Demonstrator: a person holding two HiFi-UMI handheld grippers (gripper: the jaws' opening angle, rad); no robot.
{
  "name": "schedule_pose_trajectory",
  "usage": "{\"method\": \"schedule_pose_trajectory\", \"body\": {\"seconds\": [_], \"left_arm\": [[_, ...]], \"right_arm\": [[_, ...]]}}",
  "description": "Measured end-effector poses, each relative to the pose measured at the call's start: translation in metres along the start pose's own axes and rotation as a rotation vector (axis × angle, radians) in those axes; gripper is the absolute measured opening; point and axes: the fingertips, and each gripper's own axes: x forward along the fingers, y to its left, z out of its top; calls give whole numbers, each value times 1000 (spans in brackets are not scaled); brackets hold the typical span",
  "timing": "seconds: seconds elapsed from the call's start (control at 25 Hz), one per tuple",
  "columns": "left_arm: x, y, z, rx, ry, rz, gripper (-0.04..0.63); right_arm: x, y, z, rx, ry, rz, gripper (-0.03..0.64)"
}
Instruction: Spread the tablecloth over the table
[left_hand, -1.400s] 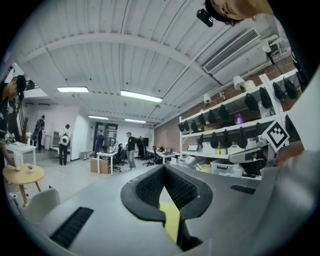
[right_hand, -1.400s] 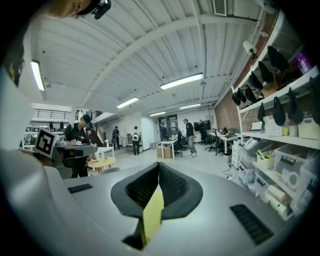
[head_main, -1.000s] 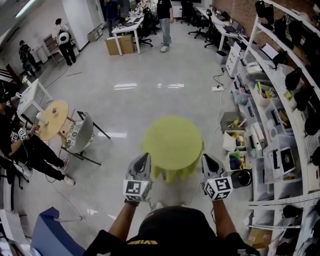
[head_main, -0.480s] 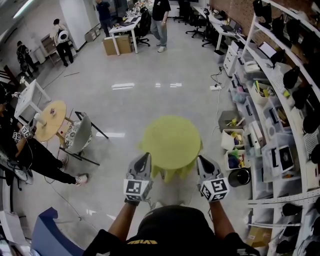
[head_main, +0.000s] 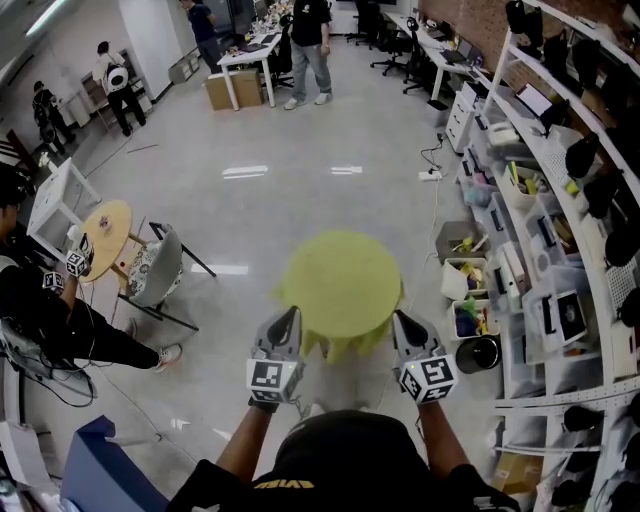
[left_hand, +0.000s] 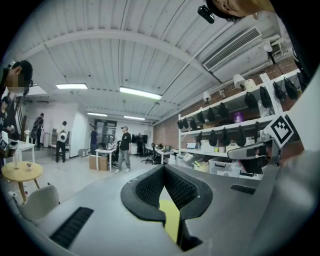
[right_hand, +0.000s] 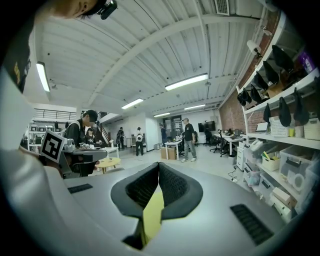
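Observation:
A yellow-green tablecloth (head_main: 342, 285) lies over a small round table in front of me, its near edge hanging in folds. My left gripper (head_main: 289, 312) is at the cloth's near left edge and my right gripper (head_main: 400, 316) at its near right edge. In the left gripper view the jaws meet at the left gripper (left_hand: 164, 167) tips, with yellow tablecloth (left_hand: 171, 220) pinched behind them. The right gripper (right_hand: 158, 165) is closed the same way on a strip of the tablecloth (right_hand: 151, 215). The tabletop itself is hidden under the cloth.
Shelving (head_main: 560, 200) with bins (head_main: 470, 290) and a black bucket (head_main: 484, 354) runs along the right. To the left stand a chair (head_main: 160, 270), a small wooden table (head_main: 105, 235) and a seated person (head_main: 50, 310). More people (head_main: 308, 40) stand by far desks.
My right gripper has edged slightly left along the cloth's near edge. The left gripper has stayed put. The seated person at left and the people far off have shifted.

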Motion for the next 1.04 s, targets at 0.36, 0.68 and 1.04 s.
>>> {"method": "schedule_pose_trajectory", "body": {"seconds": [0.36, 0.68, 1.04], "left_arm": [[-3, -1, -3, -3, 5, 4, 18], [1, -8, -7, -1, 11, -9, 18], [2, -6, -11, -4, 25, -9, 18]], "right_arm": [[0, 4, -1, -9, 0, 12, 3], [-2, 0, -5, -3, 4, 5, 2], [1, 1, -7, 1, 9, 10, 3]]}}
